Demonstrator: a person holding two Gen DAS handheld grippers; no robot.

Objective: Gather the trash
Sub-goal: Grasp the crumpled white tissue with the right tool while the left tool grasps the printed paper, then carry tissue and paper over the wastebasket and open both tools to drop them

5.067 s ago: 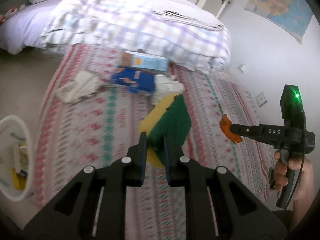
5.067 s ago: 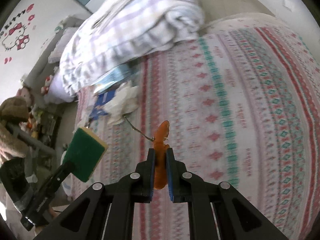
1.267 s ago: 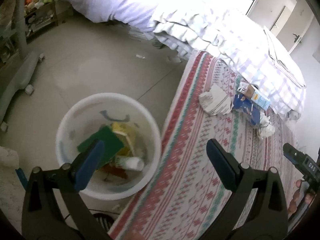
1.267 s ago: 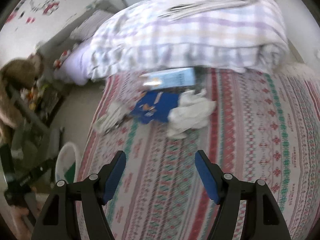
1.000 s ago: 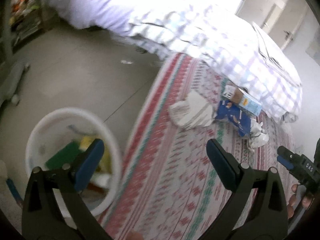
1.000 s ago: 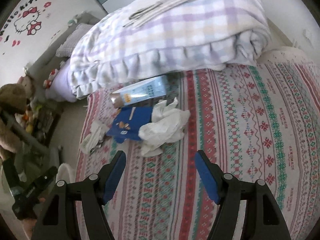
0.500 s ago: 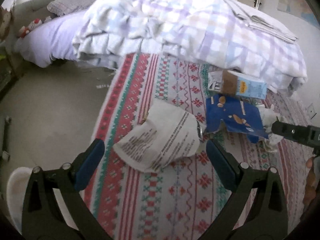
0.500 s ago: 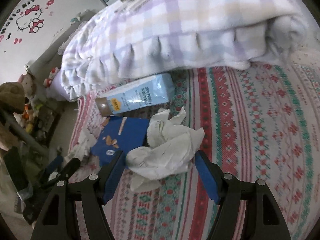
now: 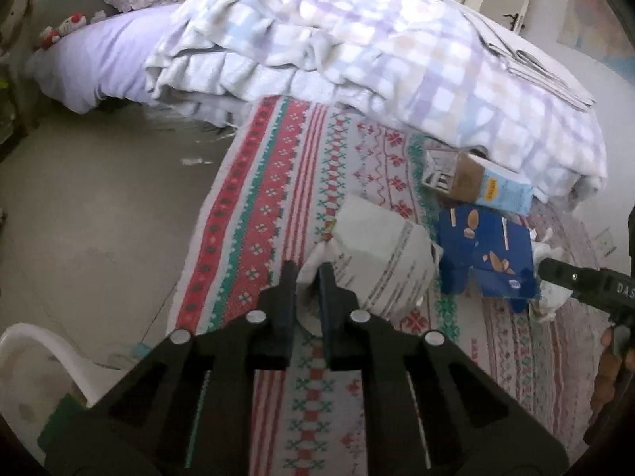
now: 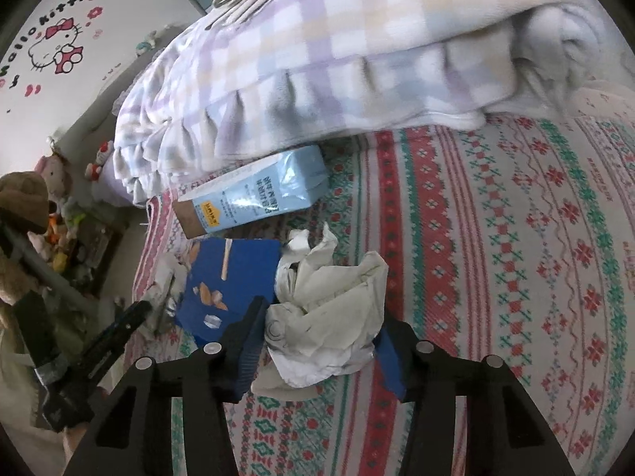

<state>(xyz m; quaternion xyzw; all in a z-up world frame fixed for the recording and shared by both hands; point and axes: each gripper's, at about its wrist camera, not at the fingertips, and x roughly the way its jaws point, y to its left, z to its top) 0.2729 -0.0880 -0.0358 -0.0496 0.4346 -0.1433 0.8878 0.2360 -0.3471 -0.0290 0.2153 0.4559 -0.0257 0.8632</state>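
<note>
On the patterned bedspread point(image 9: 278, 198) lies a white printed paper point(image 9: 381, 261). My left gripper point(image 9: 306, 273) is closing on its near edge, and the paper sits pinched in the narrow gap. A crumpled white paper point(image 10: 329, 309) lies in front of my right gripper point(image 10: 321, 317), whose jaws are closing with the pads against both sides of the wad. A blue snack packet point(image 10: 234, 273) and a light blue carton point(image 10: 258, 198) lie just beyond. The left gripper point(image 10: 131, 317) shows low on the left of the right wrist view.
A rumpled checked quilt point(image 9: 377, 59) is heaped behind the trash. The white bin point(image 9: 39, 353) stands on the floor at the lower left, with a green sponge inside. Soft toys point(image 10: 51, 182) crowd a shelf at the left. A hand point(image 9: 611, 361) holds the right gripper.
My left gripper swung away from the bin to the printed paper and closed on its edge. My right gripper came down over the crumpled paper and its jaws narrowed around it.
</note>
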